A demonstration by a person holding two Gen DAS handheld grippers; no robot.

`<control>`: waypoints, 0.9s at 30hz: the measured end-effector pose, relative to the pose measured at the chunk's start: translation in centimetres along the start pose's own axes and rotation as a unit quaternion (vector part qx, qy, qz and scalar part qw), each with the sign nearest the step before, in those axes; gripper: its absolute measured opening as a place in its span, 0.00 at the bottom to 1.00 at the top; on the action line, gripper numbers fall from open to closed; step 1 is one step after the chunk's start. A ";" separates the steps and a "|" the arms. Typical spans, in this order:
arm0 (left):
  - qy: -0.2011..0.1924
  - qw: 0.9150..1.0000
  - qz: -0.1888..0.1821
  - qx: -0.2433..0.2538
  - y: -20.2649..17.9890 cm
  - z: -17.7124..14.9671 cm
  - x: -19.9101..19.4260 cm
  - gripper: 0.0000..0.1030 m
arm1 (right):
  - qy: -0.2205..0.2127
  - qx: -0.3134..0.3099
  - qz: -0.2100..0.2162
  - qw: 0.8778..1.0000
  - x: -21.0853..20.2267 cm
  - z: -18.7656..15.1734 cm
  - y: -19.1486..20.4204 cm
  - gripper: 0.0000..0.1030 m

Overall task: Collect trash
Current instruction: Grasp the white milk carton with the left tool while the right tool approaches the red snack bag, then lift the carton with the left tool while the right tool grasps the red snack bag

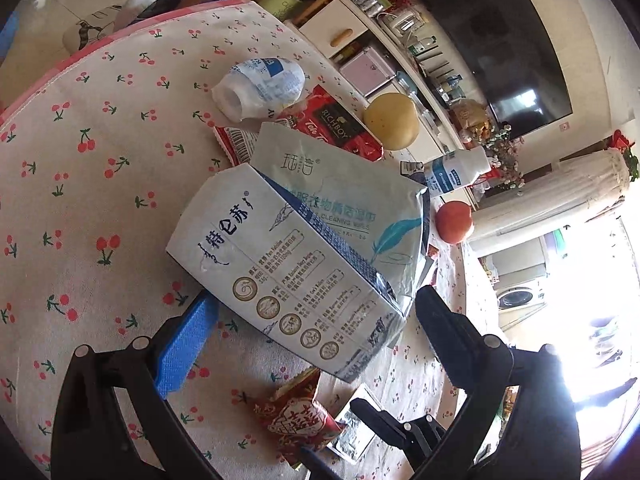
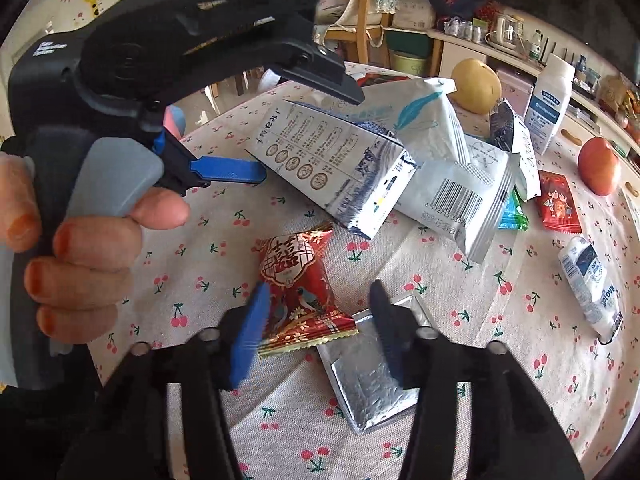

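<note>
Trash: your left claw [image 1: 316,312], spread, straddles milk carton [image 1: 296,264]; right claw [image 2: 316,320], spread, straddles red candy wrapper [image 2: 300,292]. Risk: slippery foil skids out on closing.

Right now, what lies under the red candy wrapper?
The red candy wrapper overlaps one corner of a silver foil packet on the cherry tablecloth. What is beneath its middle stays hidden.

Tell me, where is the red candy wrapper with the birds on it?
In the right wrist view the red candy wrapper lies on the cherry tablecloth at bottom centre, between the right gripper's open jaws, beside a silver foil packet and below the milk carton.
</note>
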State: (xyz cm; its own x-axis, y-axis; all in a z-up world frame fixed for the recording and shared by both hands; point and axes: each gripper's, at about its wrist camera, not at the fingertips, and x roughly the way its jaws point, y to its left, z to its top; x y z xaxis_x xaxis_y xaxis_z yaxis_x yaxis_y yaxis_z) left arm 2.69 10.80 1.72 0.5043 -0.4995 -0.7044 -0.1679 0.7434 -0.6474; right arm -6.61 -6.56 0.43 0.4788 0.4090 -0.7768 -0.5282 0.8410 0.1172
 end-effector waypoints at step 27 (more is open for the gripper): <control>-0.061 0.983 0.083 0.154 -2.0 0.6 -2.7 0.58 | -0.011 -0.014 -0.059 0.998 0.7 -0.3 -0.3 0.42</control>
State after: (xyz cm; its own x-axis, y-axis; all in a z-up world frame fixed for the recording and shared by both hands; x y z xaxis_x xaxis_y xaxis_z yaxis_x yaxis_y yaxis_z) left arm 2.14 10.93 5.04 0.5918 -0.3165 -0.7413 -0.0014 0.9193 -0.3936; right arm -6.38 -6.63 -0.31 0.5543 0.3149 -0.7705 -0.4856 0.8741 0.0079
